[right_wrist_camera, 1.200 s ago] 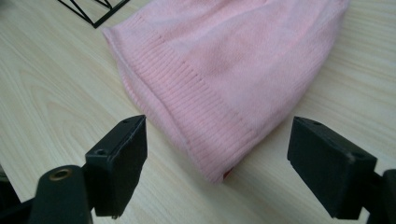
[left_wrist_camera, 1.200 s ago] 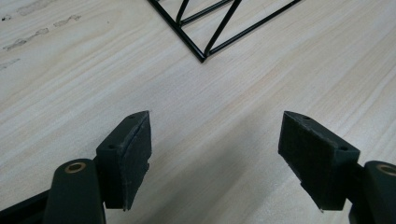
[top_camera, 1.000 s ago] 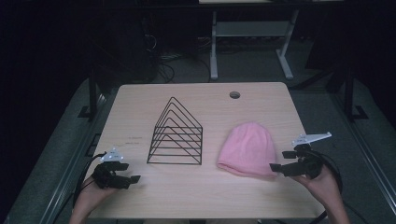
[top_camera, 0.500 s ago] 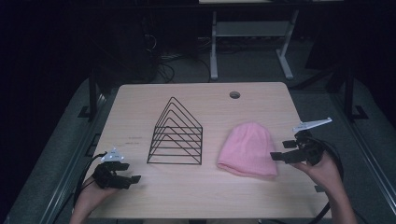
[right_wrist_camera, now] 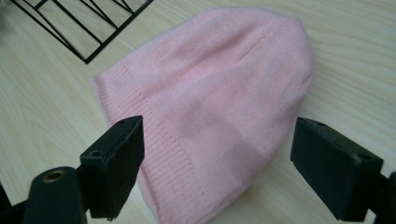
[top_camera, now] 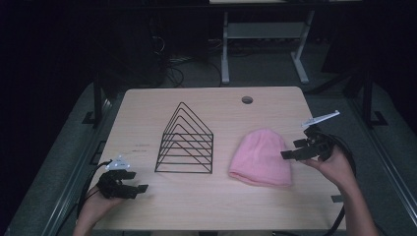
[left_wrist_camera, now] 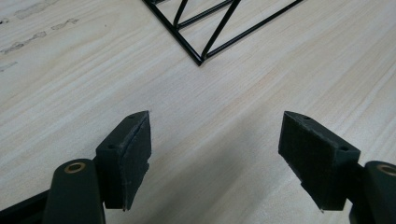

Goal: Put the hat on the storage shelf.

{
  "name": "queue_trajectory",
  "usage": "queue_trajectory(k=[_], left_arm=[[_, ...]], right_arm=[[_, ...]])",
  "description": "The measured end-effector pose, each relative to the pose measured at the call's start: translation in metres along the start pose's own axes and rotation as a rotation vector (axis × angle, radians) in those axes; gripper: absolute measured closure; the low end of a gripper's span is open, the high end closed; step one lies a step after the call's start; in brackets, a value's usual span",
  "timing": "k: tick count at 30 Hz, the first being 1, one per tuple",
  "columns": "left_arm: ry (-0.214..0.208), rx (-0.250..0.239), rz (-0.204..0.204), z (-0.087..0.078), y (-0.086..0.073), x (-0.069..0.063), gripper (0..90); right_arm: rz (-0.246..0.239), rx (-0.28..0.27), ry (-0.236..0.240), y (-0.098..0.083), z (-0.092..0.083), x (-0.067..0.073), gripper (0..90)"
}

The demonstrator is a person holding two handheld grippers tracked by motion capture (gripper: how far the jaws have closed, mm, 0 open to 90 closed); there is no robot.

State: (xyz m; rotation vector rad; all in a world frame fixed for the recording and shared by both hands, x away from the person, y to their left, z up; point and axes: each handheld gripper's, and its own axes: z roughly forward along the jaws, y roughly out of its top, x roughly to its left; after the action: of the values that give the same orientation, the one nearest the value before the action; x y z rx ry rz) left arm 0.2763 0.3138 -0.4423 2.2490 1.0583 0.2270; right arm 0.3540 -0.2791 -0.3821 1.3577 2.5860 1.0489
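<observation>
On the tabletop a black wire rack stands near the middle, its stacked triangular frames peaking upward, and a round cable hole sits near the far edge. The rack lies between my two hands, just left of the pink hat with a strip of bare wood between them; nothing lies between my right hand-held gripper and the hat. That hand-held gripper is raised above the tabletop at the hat's right edge, jaws spread wide and holding nothing; in the right gripper view the hat lies flat below and between the two jaws, and I cannot tell whether either pad touches the knit. My left hand-held gripper rests low near the front left corner, also wide open and empty, with a corner of the rack ahead of it over bare wood. The hat lies flat right of centre, its long axis running front to back: rounded crown toward the far edge, ribbed brim toward me.
</observation>
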Motion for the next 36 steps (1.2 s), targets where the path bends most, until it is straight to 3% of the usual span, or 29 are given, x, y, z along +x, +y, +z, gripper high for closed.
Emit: queue_trajectory(k=[21,36], left_arm=[[-0.008,-0.016,-0.019,-0.001,-0.001,0.001,25.6],[-0.009,-0.012,-0.025,-0.001,-0.004,0.005,25.6]], right_arm=[[0.028,0.049,-0.017,0.043,0.018,-0.028,17.8],[0.058,0.141,-0.009,0.066,0.051,-0.05,17.8]])
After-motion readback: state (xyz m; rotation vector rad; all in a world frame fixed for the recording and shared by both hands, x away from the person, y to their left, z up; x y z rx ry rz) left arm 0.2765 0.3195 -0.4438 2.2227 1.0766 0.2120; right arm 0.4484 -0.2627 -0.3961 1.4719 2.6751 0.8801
